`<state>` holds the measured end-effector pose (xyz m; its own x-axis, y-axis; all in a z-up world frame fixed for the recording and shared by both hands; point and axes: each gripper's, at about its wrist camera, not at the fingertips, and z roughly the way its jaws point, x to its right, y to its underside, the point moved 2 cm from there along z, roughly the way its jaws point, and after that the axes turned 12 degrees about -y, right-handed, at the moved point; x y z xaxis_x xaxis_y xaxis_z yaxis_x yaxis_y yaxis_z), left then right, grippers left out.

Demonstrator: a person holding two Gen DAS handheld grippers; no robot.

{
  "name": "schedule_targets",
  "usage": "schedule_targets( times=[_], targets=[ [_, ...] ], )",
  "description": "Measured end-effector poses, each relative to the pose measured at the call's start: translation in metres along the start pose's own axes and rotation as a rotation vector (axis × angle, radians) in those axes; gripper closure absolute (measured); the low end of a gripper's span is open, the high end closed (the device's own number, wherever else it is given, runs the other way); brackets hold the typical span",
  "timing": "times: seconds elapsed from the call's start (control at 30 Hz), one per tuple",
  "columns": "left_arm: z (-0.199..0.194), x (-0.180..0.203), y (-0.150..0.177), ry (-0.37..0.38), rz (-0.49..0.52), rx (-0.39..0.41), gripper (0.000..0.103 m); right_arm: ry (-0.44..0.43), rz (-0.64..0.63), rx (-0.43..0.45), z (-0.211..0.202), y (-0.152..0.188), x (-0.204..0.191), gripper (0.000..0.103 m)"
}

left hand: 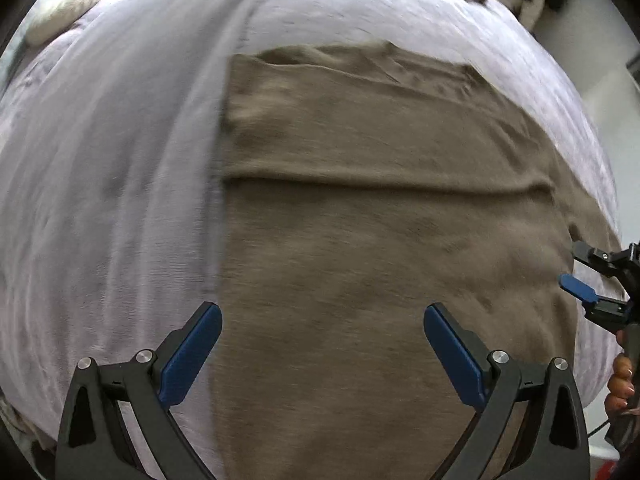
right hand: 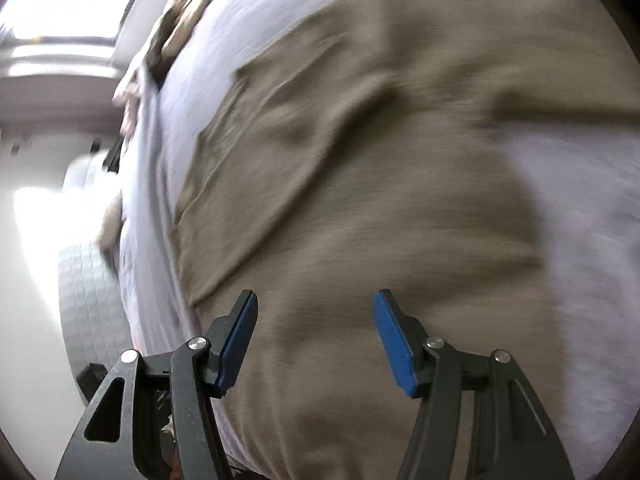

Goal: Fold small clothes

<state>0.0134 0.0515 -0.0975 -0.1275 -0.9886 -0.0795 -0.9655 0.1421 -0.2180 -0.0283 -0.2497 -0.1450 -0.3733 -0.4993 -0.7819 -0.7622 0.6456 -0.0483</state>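
Note:
A tan-brown garment [left hand: 380, 240] lies spread on a pale lilac bedsheet [left hand: 112, 168], with one folded layer whose edge runs straight across its middle. My left gripper [left hand: 322, 312] hangs above the garment's near part, its blue pads wide apart and nothing between them. At the right edge of the left wrist view my right gripper [left hand: 576, 270] shows, a hand behind it, jaws apart over the garment's right side. In the right wrist view the right gripper [right hand: 314, 304] stands open above the same brown garment [right hand: 380, 184], holding nothing. Both views are motion-blurred.
The bedsheet [right hand: 580, 240] covers a bed. Beige, rumpled fabric [left hand: 60, 4] lies at its far edge, and more [right hand: 188, 20] shows in the right wrist view. A white quilted cover [right hand: 88, 280] and bright floor lie beyond the bed's side.

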Motion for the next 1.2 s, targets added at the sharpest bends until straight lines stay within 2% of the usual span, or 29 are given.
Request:
schedule_targets(
  times=[0.13, 0.43, 0.7, 0.83, 1.0, 1.03, 1.07, 1.1, 1.13, 1.2],
  targets=[
    [-0.005, 0.030, -0.002, -0.002, 0.038, 0.002, 0.002, -0.001, 0.072, 0.071, -0.040, -0.001, 0.037, 0.038],
    [-0.003, 0.096, -0.011, -0.006, 0.147, -0.016, 0.002, -0.053, 0.230, 0.321, -0.131, -0.024, 0.107, 0.038],
    [0.000, 0.145, -0.019, 0.007, 0.214, -0.010, 0.002, -0.013, 0.346, 0.575, -0.214, -0.053, 0.168, 0.038],
    [-0.001, 0.163, -0.022, 0.016, 0.235, 0.010, 0.002, -0.077, 0.455, 0.741, -0.245, -0.062, 0.193, 0.038],
    [0.001, 0.178, -0.027, 0.022, 0.235, 0.015, 0.002, -0.161, 0.520, 0.802, -0.257, -0.074, 0.210, 0.038],
    [0.002, 0.180, -0.029, 0.029, 0.233, 0.006, 0.002, -0.179, 0.527, 0.800, -0.258, -0.077, 0.213, 0.040],
    [0.002, 0.181, -0.030, 0.032, 0.230, 0.005, 0.002, -0.197, 0.527, 0.800, -0.257, -0.079, 0.213, 0.053],
    [0.002, 0.183, -0.032, 0.034, 0.225, 0.010, 0.002, -0.237, 0.528, 0.792, -0.255, -0.082, 0.212, 0.088],
    [0.001, 0.183, -0.033, 0.034, 0.224, 0.022, 0.002, -0.272, 0.528, 0.780, -0.258, -0.085, 0.216, 0.097],
    [-0.001, 0.182, -0.035, 0.030, 0.231, 0.038, 0.002, -0.372, 0.506, 0.779, -0.255, -0.090, 0.209, 0.097]
  ],
)
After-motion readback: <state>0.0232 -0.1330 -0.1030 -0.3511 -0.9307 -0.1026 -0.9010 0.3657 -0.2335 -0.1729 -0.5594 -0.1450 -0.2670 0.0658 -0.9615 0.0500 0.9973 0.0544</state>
